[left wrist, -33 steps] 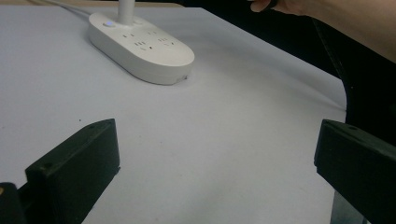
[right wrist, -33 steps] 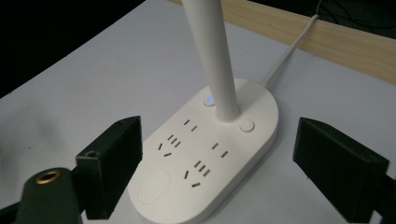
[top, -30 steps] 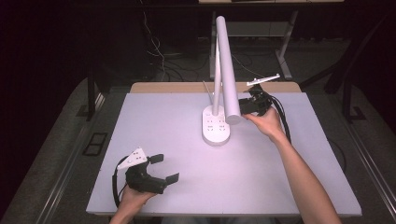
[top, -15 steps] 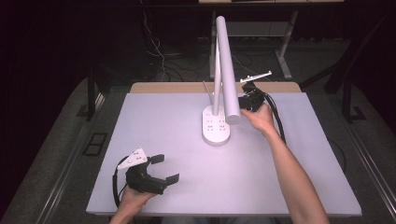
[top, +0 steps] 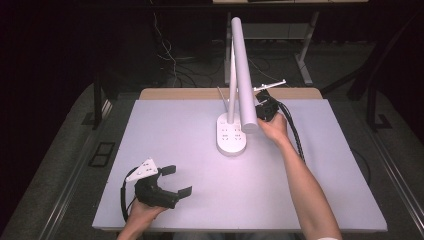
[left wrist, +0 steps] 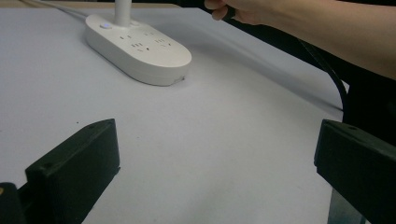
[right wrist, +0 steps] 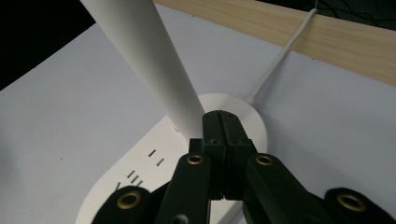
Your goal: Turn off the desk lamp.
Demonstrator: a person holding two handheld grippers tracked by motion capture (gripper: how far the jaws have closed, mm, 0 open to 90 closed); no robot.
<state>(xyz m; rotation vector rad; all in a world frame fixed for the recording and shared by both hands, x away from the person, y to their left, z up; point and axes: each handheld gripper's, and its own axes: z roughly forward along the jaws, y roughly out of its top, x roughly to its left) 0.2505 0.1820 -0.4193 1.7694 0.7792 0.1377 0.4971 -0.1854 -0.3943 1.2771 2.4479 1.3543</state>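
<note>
Overhead, right gripper (top: 264, 107) sits just beside the lamp head (top: 243, 75), the white bar slanting toward the camera above the lamp base (top: 231, 137); jaw gap not readable from there. Right gripper view settles it: jaws pressed together, holding nothing, tips at the foot of the lamp arm (right wrist: 149, 60) where it meets the base. Same view picks out the white cord (right wrist: 280, 58) running off over the wooden edge (right wrist: 299, 35).

Left gripper (top: 172, 181) rests low near the table's (top: 165, 130) front-left corner, jaws wide apart, empty; its own view looks across bare surface to the base's sockets.

Against the earlier frames: right gripper slightly nearer the lamp head; left unchanged.

Open room across the table's left half and front; right forearm (top: 305, 185) crosses the right side.
</note>
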